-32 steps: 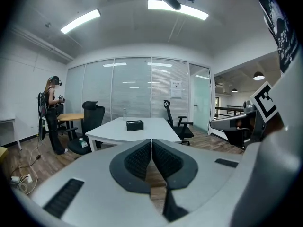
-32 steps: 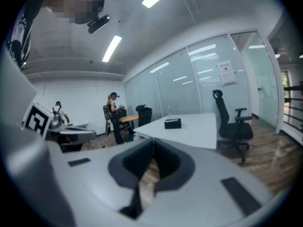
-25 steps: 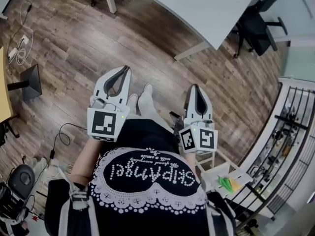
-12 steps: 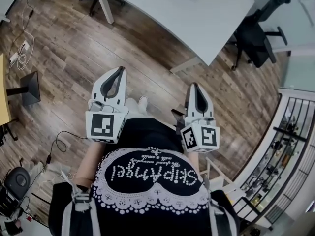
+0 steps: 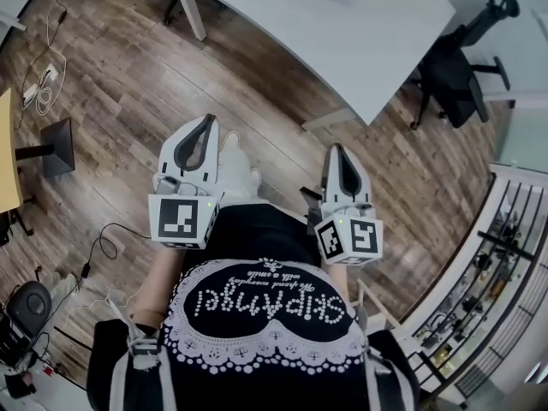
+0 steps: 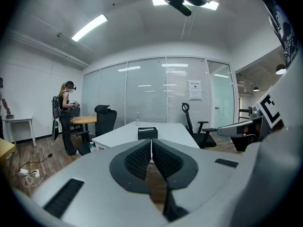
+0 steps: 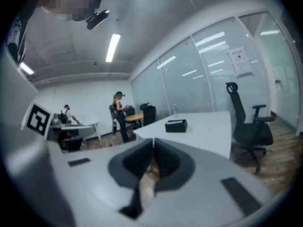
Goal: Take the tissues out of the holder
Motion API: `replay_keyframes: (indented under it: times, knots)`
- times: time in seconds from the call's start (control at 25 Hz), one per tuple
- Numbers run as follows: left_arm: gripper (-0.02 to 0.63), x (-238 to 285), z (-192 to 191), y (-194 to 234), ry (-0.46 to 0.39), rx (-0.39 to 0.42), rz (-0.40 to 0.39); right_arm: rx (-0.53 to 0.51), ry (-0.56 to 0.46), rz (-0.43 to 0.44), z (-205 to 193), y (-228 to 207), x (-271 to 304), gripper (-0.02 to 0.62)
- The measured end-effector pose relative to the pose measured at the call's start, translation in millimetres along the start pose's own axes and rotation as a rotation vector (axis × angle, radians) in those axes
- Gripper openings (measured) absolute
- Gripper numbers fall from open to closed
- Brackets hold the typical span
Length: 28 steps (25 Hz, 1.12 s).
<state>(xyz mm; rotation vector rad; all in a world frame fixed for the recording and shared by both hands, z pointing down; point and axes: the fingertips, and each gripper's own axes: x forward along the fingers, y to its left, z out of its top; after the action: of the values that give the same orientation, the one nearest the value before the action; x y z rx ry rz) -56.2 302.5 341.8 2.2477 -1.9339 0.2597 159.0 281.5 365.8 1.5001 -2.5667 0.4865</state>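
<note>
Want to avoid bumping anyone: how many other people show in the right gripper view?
2. A standing person is beside the wooden table; a second person is bent over a desk farther left, near the wall. Others may be hidden from this view.

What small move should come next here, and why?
Probably step toward the white table: the black tissue holder sits on it, well beyond both grippers, with wood floor in between. The left gripper and right gripper are both shut and empty, so opening one can wait until the holder is within reach.
</note>
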Motion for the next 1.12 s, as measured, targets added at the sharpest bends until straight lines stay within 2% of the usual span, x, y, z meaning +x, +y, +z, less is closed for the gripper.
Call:
replay_keyframes:
  times: [0.28,0.8,1.12]
  knots:
    - [0.029,39,5,27,0.025,-0.007,-0.023,0.026,0.031,-0.023,6,0,42,0.034]
    - [0.029,136,38,116,0.027,0.018,-0.104,0.035,0.005,-0.08,50,20,160,0.034]
    - [0.029,176,40,151,0.04,0.019,-0.153,0.057,0.002,-0.146,54,22,198,0.034]
